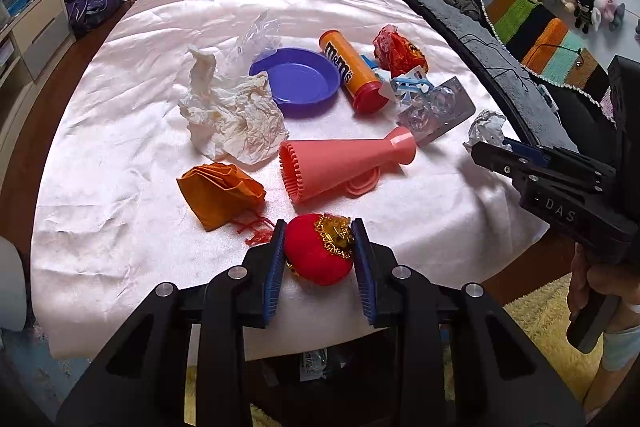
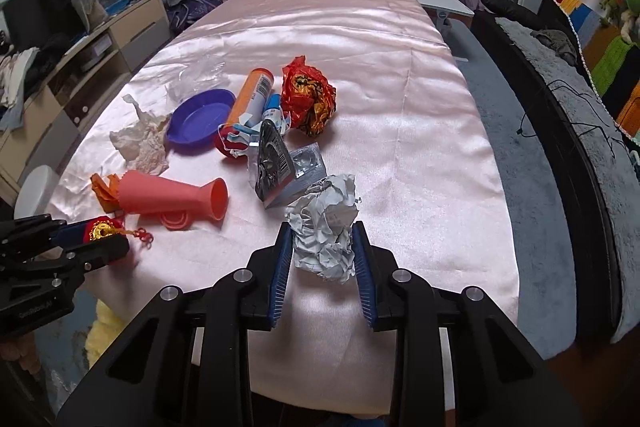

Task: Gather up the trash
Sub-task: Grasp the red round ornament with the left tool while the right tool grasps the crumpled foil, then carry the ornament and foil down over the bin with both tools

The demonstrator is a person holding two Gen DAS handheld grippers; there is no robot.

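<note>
- The left gripper point(image 1: 319, 251) has its blue pads closed against both sides of a red ball point(image 1: 316, 253) with a gold trim cap, at the near edge of the table point(image 1: 120, 155); from the right wrist view the same ball point(image 2: 100, 231) shows at the near left with its red tassel trailing to the right.
- The right gripper point(image 2: 323, 247) is clamped on a paper wad point(image 2: 326, 227), grey-white and crumpled, near the table's near right side; whether the wad rests on the cloth or is lifted off it I cannot tell.
- Just beyond the red ball lies a pink cone point(image 1: 340, 159) on its side, wide toothed end to the left, narrow end to the right.
- Left of the cone sits an orange napkin point(image 1: 220, 191), folded and crumpled.
- Farther left and beyond it is a white tissue point(image 1: 232, 111), touching a purple plate point(image 1: 296, 81).
- Right of the plate lies an orange tube point(image 1: 352, 71) with a red cap, its cap end nearer.
- A red wrapper point(image 1: 398, 51) sits crumpled at the far right of the pile.
- A blister pack point(image 1: 436, 107) lies between the tube and the paper wad, touching the cone's narrow end.
- A clear plastic film point(image 1: 256, 35) lies beyond the plate.
</note>
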